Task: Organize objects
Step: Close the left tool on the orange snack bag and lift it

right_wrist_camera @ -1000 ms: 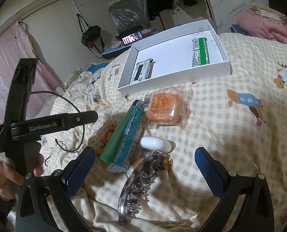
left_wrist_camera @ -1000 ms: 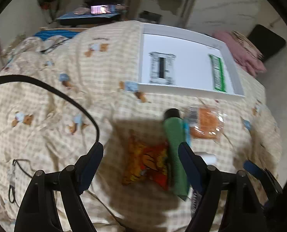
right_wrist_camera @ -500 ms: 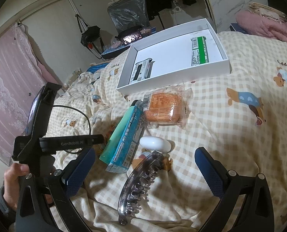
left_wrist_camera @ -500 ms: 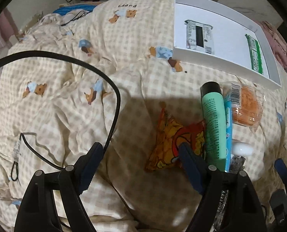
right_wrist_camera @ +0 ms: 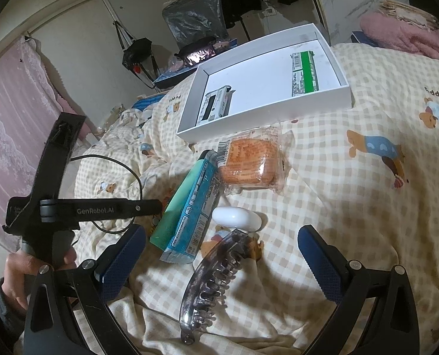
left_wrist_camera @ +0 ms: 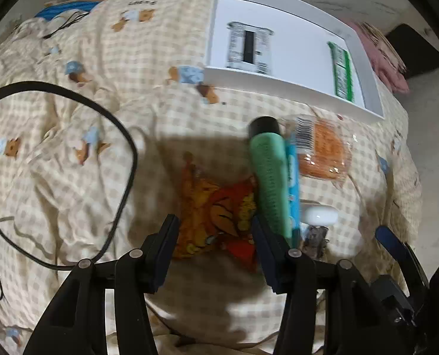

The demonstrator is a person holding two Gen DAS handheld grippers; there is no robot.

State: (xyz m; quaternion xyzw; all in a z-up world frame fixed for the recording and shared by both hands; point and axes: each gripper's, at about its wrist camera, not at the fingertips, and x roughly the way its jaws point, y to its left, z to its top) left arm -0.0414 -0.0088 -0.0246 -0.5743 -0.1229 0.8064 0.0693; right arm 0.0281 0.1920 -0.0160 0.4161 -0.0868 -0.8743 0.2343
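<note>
The white box (right_wrist_camera: 266, 109), well ahead of both jaws, holds only two packets; judged early, most items remain on the checked quilt (right_wrist_camera: 367, 177). The left gripper (left_wrist_camera: 215, 236), half-open and empty, straddles the red-orange snack bag (left_wrist_camera: 216, 216) with the green tube (left_wrist_camera: 268, 171) touching its right finger, while the right gripper (right_wrist_camera: 219, 254), wide open and empty, brackets the clear hair claw (right_wrist_camera: 213, 281), beyond it the white capsule (right_wrist_camera: 237, 218).

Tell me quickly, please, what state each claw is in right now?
Left claw: open, holding nothing, its fingers either side of the orange snack packet.
Right claw: open wide, holding nothing, hovering over the hair clip.
</note>
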